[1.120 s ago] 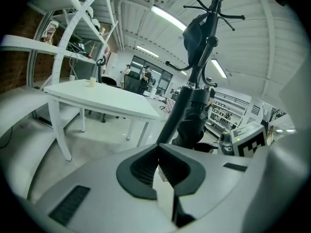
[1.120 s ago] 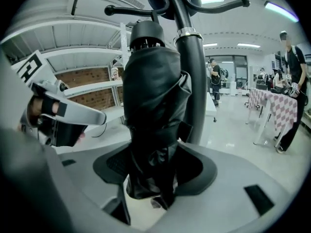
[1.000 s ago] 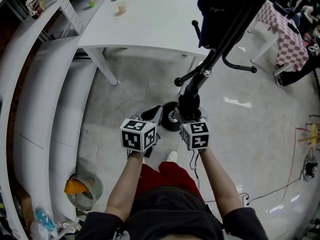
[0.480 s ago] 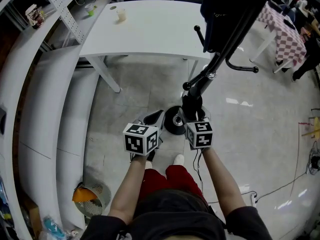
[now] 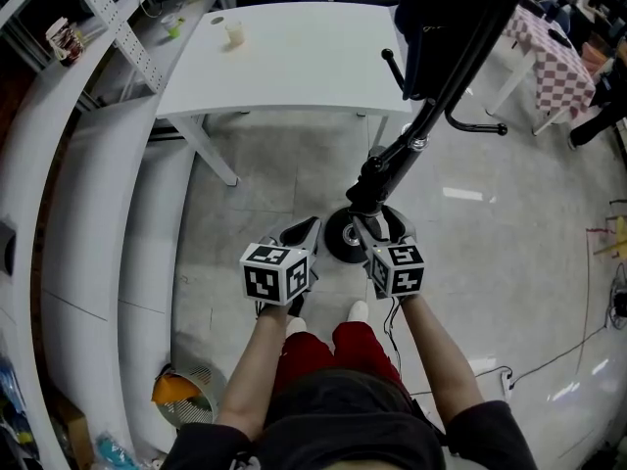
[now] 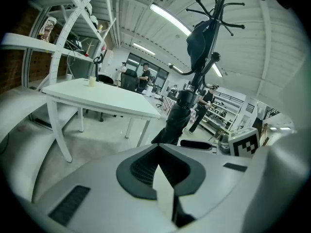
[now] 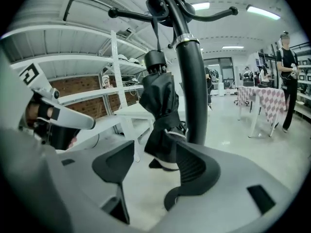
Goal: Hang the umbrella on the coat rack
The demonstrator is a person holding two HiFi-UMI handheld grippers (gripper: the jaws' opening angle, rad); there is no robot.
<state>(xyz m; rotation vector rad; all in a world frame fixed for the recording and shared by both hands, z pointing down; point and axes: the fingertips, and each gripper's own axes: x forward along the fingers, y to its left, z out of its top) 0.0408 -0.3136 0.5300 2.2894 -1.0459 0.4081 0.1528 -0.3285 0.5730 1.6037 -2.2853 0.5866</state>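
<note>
While the right gripper's (image 7: 153,163) jaws were opening, wide apart and pressing on nothing, the folded black umbrella (image 7: 158,113) hung by its strap from the coat rack (image 7: 192,81), close beside the pole, with its lower end just in front of the jaws. The left gripper's (image 6: 159,173) jaws met, empty. The only print was the black-and-white square markers on each marker cube (image 5: 273,272). Glossy grey floor (image 5: 255,179) lay open around the rack's round base (image 5: 342,235). A white table (image 5: 294,57) stood behind, white shelving (image 5: 69,194) to the left and a checkered tablecloth (image 5: 554,62) to the right.
</note>
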